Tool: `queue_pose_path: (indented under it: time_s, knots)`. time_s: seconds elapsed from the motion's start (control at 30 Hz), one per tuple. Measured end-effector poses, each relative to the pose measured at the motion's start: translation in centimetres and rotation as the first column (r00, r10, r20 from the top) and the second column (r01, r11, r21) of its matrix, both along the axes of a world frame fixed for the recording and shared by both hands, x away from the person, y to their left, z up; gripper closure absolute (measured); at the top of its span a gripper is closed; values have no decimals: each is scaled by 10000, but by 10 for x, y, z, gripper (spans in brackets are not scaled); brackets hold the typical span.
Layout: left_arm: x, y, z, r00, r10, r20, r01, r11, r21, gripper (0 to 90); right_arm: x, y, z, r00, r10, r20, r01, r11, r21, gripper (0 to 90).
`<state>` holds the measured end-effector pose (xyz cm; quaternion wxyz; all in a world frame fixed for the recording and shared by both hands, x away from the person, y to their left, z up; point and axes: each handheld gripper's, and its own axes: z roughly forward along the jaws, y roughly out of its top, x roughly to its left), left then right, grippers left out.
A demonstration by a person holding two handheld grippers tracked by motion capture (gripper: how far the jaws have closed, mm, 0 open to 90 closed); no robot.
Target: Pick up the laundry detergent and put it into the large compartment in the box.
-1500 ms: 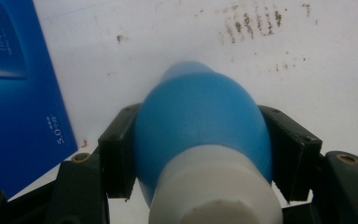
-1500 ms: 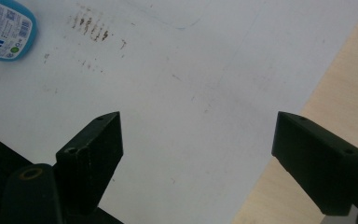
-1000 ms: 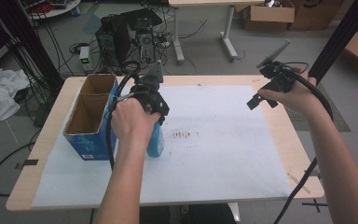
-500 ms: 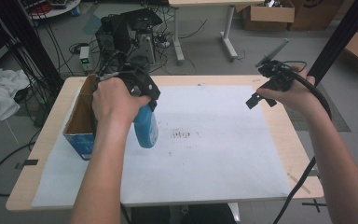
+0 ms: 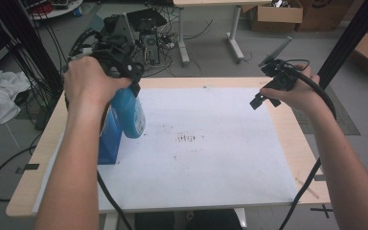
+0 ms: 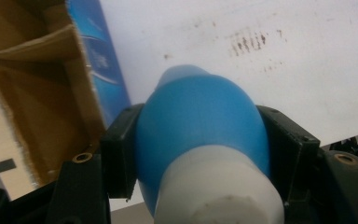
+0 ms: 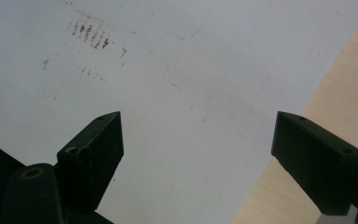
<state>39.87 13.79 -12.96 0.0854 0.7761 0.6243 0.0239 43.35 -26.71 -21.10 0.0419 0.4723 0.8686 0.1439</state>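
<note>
We are gripping a rounded blue plastic bottle with a white cap end (image 6: 200,135) in our left gripper (image 5: 124,79), its two black jaws clamping the bottle's sides, and we are holding it in the air just beside the open blue cardboard box with brown inner walls (image 6: 51,93) at the left of the white paper sheet (image 5: 211,153) covering the light wooden table (image 5: 292,129). Our right gripper (image 7: 196,135) is hovering above the sheet's right edge, its jaws standing wide apart with nothing between them.
</note>
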Motion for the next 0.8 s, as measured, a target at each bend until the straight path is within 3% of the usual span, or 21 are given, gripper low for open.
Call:
queue_pose_path:
  time_s: [0.13,0.4,0.57,0.8]
  knots:
    - [1,13,9,9996,177,200,-177,9998,-10,377,1,0,0,10000,-34,-11,34,10000,-12,167]
    - [1,57,34,9963,669,543,-677,9976,142,377,3,-1,-2,9999,-78,-83,77,9999,-87,169]
    - [2,77,39,9928,995,668,-1032,9932,539,378,3,-3,-1,9999,-96,-56,95,9999,-96,169]
    - [2,93,39,9884,1311,767,-1366,9881,711,378,2,-6,2,9997,-223,-22,223,9997,-89,169]
